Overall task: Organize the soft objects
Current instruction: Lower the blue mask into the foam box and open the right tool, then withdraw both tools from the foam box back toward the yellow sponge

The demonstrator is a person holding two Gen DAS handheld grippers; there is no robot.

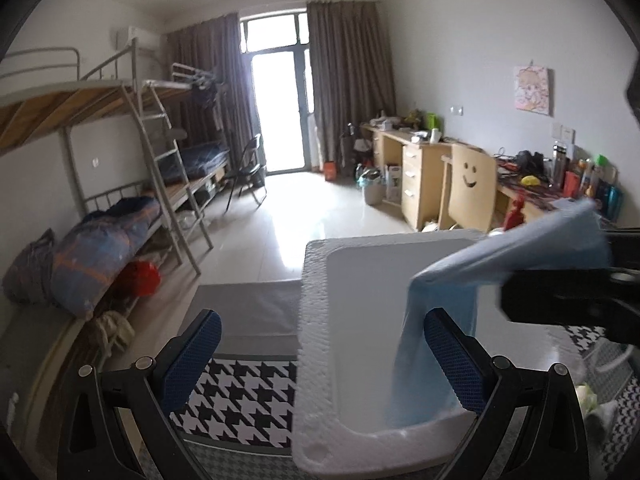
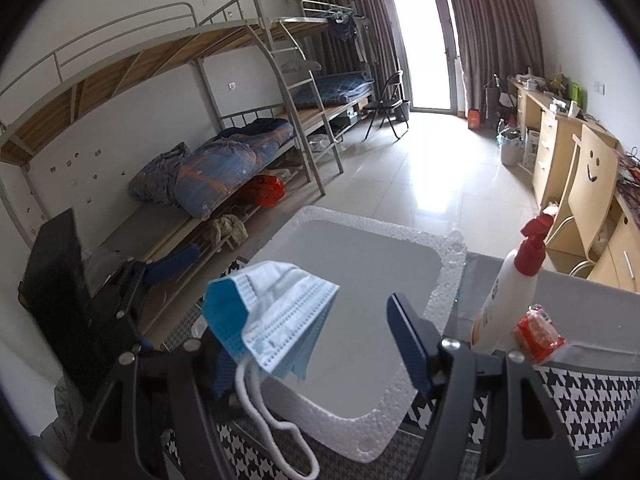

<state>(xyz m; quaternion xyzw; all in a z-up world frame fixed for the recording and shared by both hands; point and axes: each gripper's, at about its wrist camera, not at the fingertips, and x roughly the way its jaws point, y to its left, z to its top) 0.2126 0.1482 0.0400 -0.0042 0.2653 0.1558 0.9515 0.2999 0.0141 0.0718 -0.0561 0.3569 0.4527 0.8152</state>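
Observation:
A light blue surgical mask (image 2: 276,312) with white ear loops hangs over the left finger of my right gripper (image 2: 308,320). The jaws stand wide apart and do not pinch it. It dangles above a white foam box (image 2: 448,272). In the left wrist view the mask (image 1: 440,320) hangs from a black finger (image 1: 560,300) of the right gripper, down into the foam box (image 1: 316,320). My left gripper (image 1: 322,360) is open over the box's near rim, and its right pad is just in front of the hanging mask. Nothing is between its pads.
A houndstooth cloth (image 1: 248,400) covers the table under the box. A white spray bottle with a red head (image 2: 516,280) and a red packet (image 2: 538,334) stand right of the box. A black block (image 2: 52,272) is at the left. Bunk beds, desks and a chair lie beyond.

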